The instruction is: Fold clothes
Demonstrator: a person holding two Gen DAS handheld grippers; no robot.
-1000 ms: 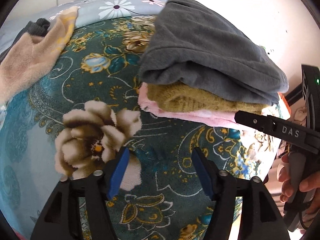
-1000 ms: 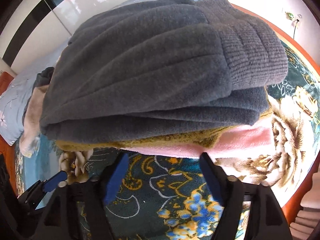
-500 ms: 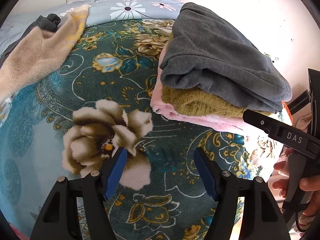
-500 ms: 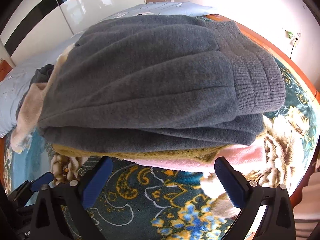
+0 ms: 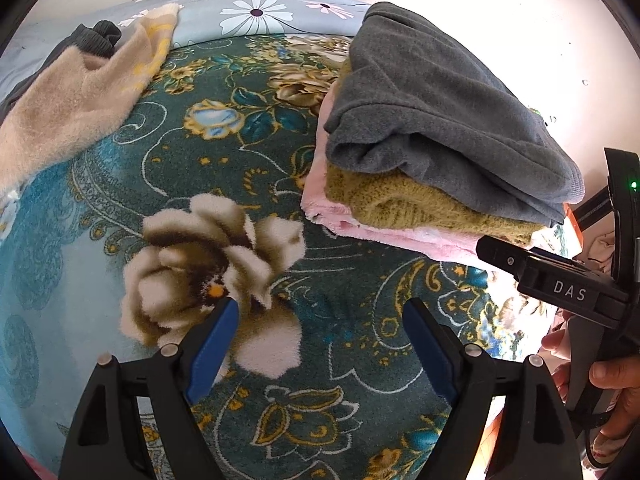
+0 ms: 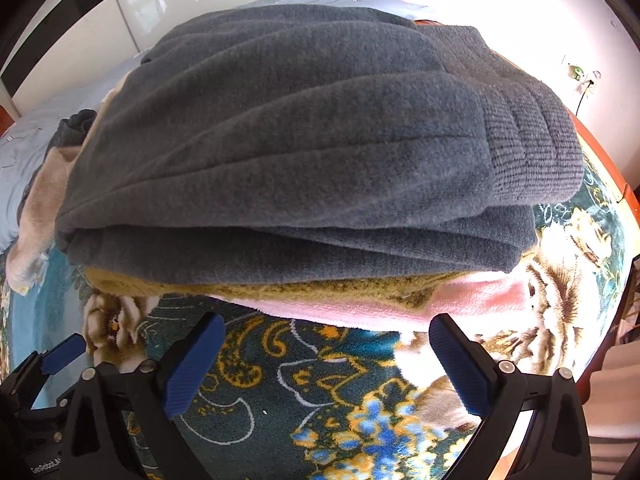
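Observation:
A folded stack lies on the flowered blanket (image 5: 240,152): a grey fleece garment (image 6: 300,152) on top, an olive knit (image 6: 280,288) under it, a pink fleece (image 6: 460,300) at the bottom. My right gripper (image 6: 327,322) stands open just in front of the stack, nothing between its fingers. My left gripper (image 5: 320,308) hovers over the blanket left of the stack (image 5: 440,120); its jaws are opening and hold nothing. An unfolded beige fleece garment (image 5: 68,112) lies at the far left, with a dark grey one (image 5: 96,36) behind it.
The right gripper's body (image 5: 560,280) and the hand (image 5: 616,376) holding it are at the left view's right edge. The bed's wooden edge (image 6: 600,168) runs close behind the stack to the right. A pale flowered sheet (image 5: 260,12) lies beyond the blanket.
Both grippers' jaws have spread wider. The right gripper has drawn back a little from the stack. In the left view the stack now sits further to the right.

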